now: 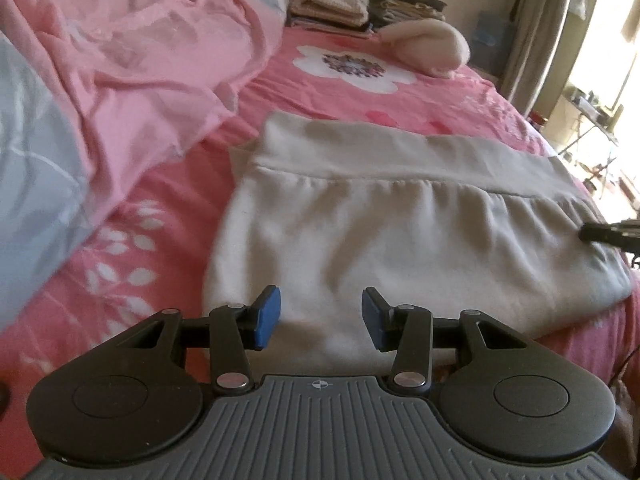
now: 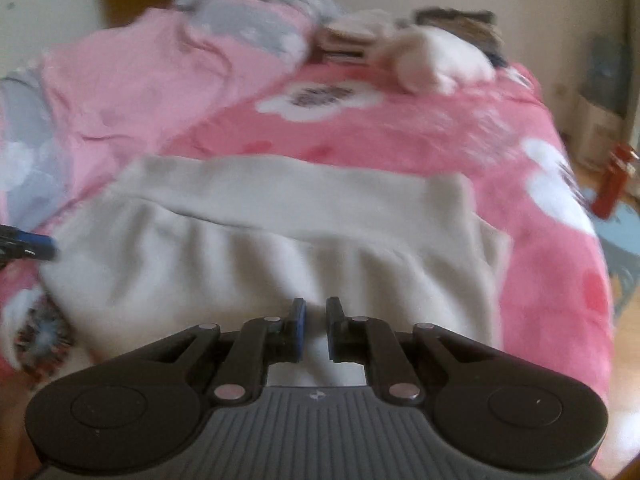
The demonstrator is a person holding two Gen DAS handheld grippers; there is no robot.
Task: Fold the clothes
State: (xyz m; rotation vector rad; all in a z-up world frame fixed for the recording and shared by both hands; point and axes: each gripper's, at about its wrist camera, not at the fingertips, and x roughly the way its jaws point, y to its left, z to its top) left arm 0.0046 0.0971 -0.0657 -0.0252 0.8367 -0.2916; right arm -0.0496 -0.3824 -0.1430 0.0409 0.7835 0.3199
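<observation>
A cream fleece garment [image 1: 380, 220] lies flat on the pink flowered bedsheet [image 1: 168, 184], its gathered band on the far side. My left gripper [image 1: 320, 316] hovers over the garment's near left edge, open, its blue pads [image 1: 268, 316] wide apart with nothing between them. In the right wrist view the same garment [image 2: 260, 256] fills the middle. My right gripper [image 2: 316, 328] sits over its near edge with the jaws a narrow gap apart and no cloth pinched. Each gripper's tip shows at the other view's edge: right gripper [image 1: 600, 234], left gripper [image 2: 36, 246].
A rumpled pink and grey quilt [image 1: 140, 60] is heaped on the left. Stacks of folded clothes [image 1: 328, 4] and a cream bundle [image 1: 428, 48] sit at the far end. The bed's right edge drops to the floor, where a red object [image 2: 614, 184] stands.
</observation>
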